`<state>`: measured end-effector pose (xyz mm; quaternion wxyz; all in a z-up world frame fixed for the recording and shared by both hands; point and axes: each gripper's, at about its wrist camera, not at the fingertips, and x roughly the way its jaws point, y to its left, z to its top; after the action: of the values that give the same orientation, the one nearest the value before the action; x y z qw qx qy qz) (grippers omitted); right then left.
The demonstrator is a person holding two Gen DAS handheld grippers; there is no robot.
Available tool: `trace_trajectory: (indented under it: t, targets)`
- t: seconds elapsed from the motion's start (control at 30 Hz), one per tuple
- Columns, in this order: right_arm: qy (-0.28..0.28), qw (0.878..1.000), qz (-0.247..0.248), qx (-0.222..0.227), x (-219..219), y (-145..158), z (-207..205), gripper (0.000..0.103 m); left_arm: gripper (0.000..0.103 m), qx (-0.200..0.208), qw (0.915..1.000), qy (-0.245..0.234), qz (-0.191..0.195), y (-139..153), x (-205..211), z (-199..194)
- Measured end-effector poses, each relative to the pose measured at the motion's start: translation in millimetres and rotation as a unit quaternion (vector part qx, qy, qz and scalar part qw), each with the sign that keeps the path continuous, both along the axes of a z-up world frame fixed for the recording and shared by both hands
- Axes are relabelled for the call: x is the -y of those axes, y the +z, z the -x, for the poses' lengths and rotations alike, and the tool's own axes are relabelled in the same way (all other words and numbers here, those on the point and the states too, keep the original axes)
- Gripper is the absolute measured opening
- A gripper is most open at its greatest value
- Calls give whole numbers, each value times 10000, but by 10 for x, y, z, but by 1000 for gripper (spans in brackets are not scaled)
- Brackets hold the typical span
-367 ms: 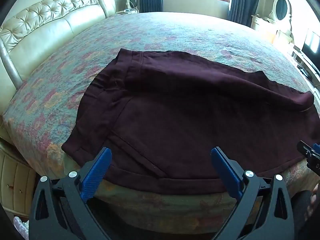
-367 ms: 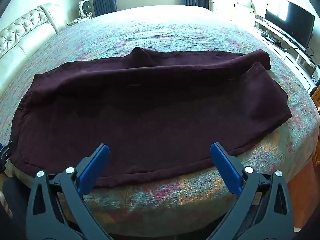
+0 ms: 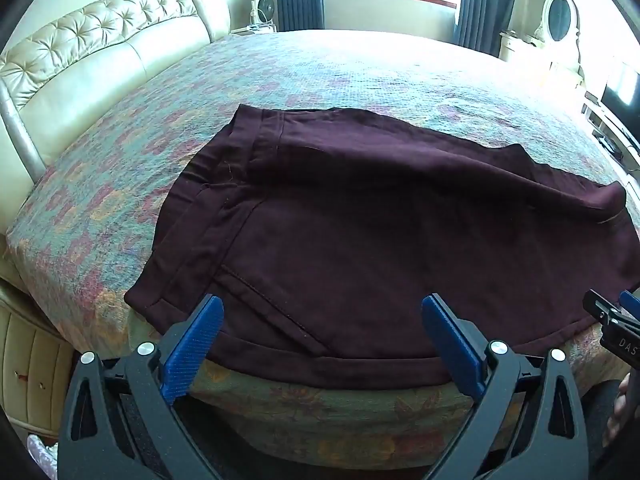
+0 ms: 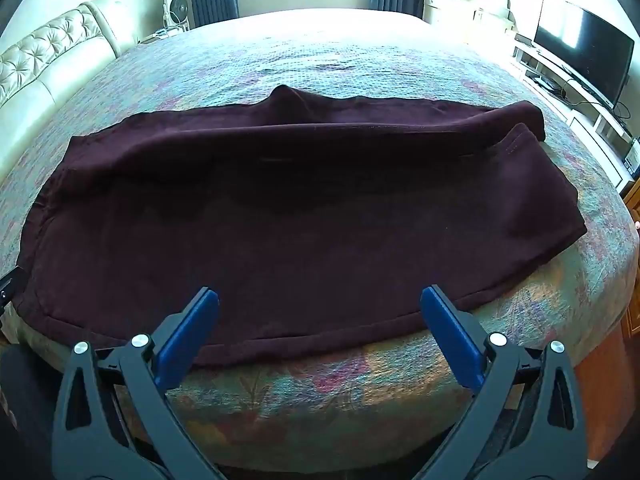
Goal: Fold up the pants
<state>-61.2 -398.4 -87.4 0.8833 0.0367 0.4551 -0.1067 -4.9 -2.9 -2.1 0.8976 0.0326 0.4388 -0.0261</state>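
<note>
1. The pants [image 3: 360, 240] lie flat across the near edge of the bed [image 3: 320, 72], one leg already laid over the other.
2. The left gripper [image 3: 320, 344] and right gripper [image 4: 320, 332] hang wide open and empty, just short of the near hem.
3. Best to pinch both layers together.
4. Little has changed since the earlier frame.

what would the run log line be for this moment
stage: pre-grasp | pants: flat on bed, one leg over the other | left tool: open, near waistband edge | right tool: open, near leg edge
</note>
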Motion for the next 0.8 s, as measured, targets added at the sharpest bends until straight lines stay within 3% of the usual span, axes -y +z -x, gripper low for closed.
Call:
trace_trajectory:
  t: [0.8]
  targets:
    - [32, 10000, 39, 9, -25, -33, 79, 101, 99, -95, 9999, 35, -56, -31, -4, -23]
